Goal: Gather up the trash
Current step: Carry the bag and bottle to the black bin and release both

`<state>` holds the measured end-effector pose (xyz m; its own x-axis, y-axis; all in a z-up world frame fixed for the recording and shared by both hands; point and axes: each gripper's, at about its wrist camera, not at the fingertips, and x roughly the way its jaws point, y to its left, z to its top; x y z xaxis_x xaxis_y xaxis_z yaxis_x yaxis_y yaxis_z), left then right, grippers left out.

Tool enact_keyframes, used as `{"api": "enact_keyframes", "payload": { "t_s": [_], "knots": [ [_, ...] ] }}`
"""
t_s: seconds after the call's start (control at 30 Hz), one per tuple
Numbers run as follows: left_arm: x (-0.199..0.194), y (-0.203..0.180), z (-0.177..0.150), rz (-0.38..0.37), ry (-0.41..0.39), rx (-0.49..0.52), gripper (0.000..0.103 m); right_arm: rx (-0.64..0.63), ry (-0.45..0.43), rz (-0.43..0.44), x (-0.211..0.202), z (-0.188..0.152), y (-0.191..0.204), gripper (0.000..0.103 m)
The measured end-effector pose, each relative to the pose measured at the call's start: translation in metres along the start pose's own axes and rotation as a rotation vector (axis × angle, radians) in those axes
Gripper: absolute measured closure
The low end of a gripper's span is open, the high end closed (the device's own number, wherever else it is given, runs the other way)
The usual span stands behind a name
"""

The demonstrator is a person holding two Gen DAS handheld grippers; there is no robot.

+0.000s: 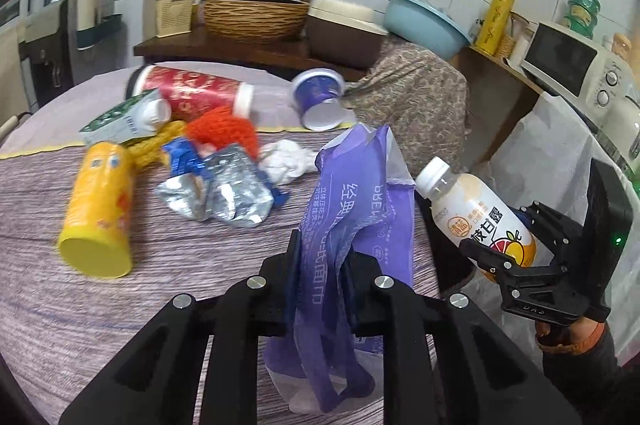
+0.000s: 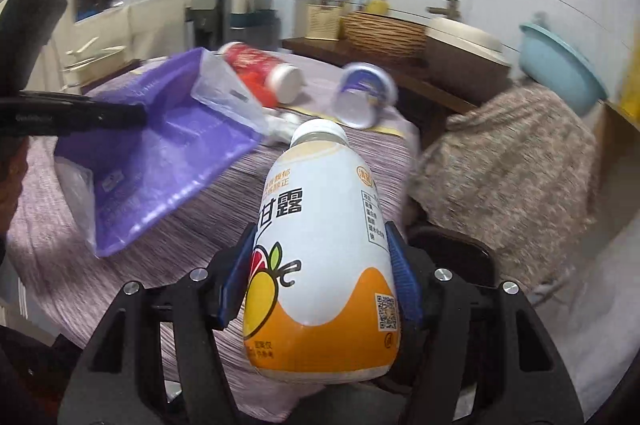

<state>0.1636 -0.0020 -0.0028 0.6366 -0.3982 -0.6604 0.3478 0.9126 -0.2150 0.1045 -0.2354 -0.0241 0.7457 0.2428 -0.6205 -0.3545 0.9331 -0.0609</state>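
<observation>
My left gripper (image 1: 320, 265) is shut on a purple plastic bag (image 1: 356, 201), held up above the table's near right part; the bag also shows in the right wrist view (image 2: 168, 145). My right gripper (image 2: 320, 281) is shut on a white and orange drink bottle (image 2: 324, 257), cap pointing away, held off the table's right edge beside the bag. The bottle and right gripper show in the left wrist view (image 1: 476, 217). Trash lies on the table: a yellow can (image 1: 96, 217), crumpled foil wrapper (image 1: 224, 193), white tissue (image 1: 286, 161), red cup (image 1: 192, 93), carton (image 1: 124, 121), purple tub (image 1: 320, 97).
An orange knitted item (image 1: 224, 133) lies among the trash. The round table has a purple striped cloth (image 1: 180, 265). A chair with a floral cover (image 1: 416, 105) stands at the far right. Behind are a counter with a wicker basket (image 1: 254, 17), basins and a microwave (image 1: 576, 65).
</observation>
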Motion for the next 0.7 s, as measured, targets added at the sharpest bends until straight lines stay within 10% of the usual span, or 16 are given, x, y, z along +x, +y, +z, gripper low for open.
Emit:
{"api": "enact_keyframes", "payload": {
  "t_s": [0.7],
  "knots": [
    [0.145,-0.137,0.051,-0.070,0.188,0.213,0.084,0.343,0.180,-0.193,0.077,-0.103,-0.136,0.041]
  ]
}}
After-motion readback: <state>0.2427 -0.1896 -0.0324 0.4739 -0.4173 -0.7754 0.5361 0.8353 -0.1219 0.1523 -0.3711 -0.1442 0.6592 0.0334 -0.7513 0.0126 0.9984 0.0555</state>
